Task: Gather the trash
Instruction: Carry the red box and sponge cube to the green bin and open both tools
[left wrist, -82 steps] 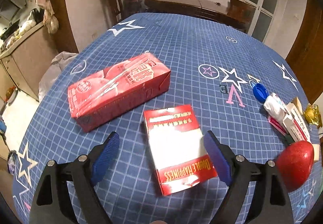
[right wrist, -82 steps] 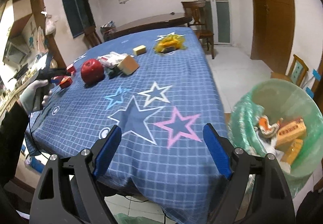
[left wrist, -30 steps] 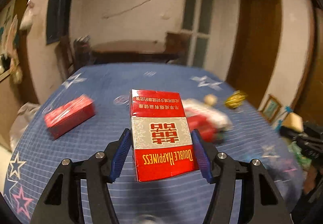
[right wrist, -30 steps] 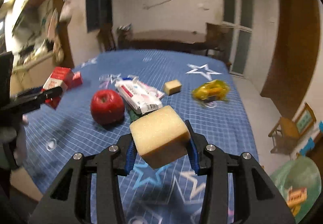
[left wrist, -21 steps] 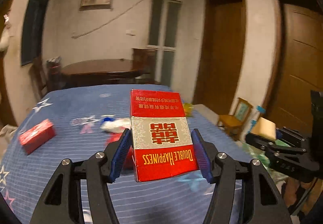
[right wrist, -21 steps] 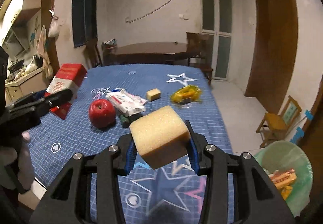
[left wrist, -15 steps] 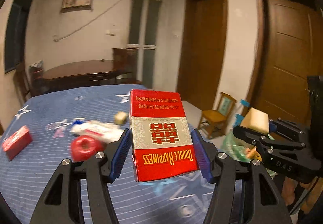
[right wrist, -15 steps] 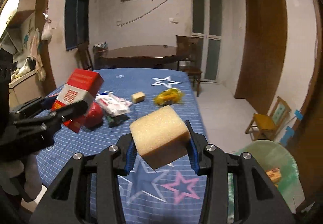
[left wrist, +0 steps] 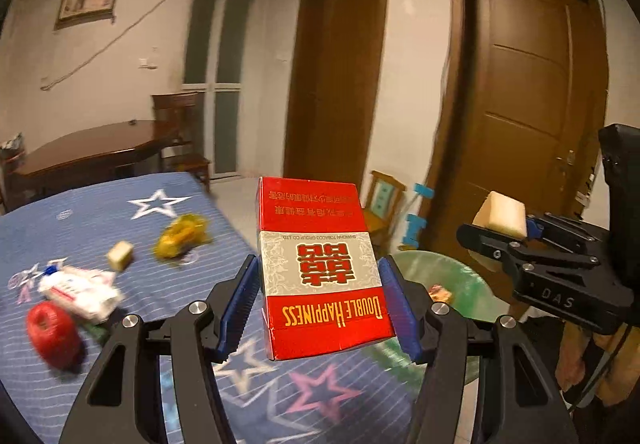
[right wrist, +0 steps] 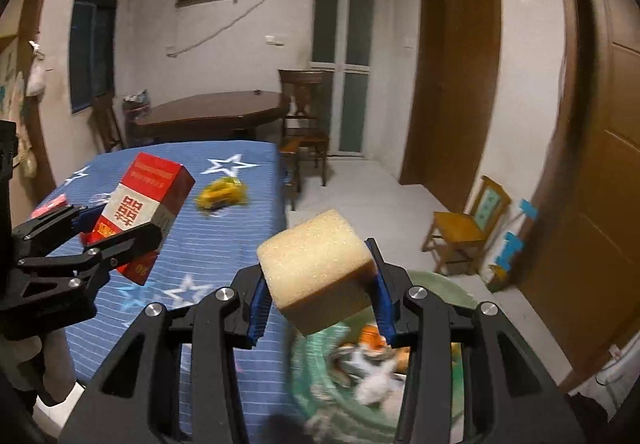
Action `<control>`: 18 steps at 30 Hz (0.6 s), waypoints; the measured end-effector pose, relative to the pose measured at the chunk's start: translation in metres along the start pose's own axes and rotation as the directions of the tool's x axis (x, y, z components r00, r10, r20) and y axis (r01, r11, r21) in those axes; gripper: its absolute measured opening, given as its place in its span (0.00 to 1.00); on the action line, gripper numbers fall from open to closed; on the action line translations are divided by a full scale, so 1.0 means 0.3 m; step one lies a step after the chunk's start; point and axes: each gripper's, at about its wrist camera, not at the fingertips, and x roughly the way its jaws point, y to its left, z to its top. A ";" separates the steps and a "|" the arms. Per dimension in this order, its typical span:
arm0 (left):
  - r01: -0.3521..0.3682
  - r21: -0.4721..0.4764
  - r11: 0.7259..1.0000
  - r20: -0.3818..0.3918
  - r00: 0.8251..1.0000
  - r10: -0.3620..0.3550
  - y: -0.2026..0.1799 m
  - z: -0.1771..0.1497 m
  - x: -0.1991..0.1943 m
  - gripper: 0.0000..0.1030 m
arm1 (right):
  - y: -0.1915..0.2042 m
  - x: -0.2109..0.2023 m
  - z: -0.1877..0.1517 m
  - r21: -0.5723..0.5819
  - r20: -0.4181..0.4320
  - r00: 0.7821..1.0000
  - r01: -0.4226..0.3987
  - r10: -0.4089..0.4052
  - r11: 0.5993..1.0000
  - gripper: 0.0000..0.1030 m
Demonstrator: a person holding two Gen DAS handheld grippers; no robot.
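Two pieces of trash are being carried, one in each gripper. The red cigarette box (left wrist: 322,272) is sitting clamped between the blue pads of the left gripper (left wrist: 320,304), held up in the air above the near edge of the blue star-patterned tablecloth (left wrist: 100,212). Its long axis is running forward, away from the camera, with the front face turned up; the gold "DOUBLE HAPPINESS" lettering is reading upside down at the near end, a white band with red characters is crossing the middle, and red is covering both ends. In the right wrist view the same box (right wrist: 140,220) is tilting up and to the right.

The yellow sponge block (right wrist: 320,272) is being squeezed between the pads of the right gripper (right wrist: 320,300), a pale, pitted cuboid turned corner-on, hanging over the green-lined trash bin (right wrist: 320,376) that is standing on the floor just beside the table. The bin is holding blurred wrappers.

On the cloth are lying one red apple (left wrist: 52,328), one white wrapper pack (left wrist: 80,288) just beside it, one small second sponge (left wrist: 119,254) and one crumpled yellow wrapper (left wrist: 182,236). Beyond are standing one small wooden chair (right wrist: 464,228) and a dark round table (right wrist: 212,112).
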 end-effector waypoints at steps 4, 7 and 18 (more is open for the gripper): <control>0.049 0.017 0.999 -0.019 0.999 -0.049 -0.080 0.023 0.076 0.60 | -0.094 0.007 -0.018 0.021 -0.023 0.999 0.048 -0.047 0.999 0.39; 0.091 0.029 0.995 -0.049 0.995 -0.089 -0.145 0.043 0.158 0.60 | -0.155 0.023 -0.033 0.043 -0.055 0.997 0.063 -0.061 0.997 0.39; 0.214 0.003 0.977 -0.243 0.948 -0.207 -0.284 0.044 0.498 0.60 | -0.344 0.161 -0.100 0.093 -0.241 0.969 0.078 -0.053 0.993 0.39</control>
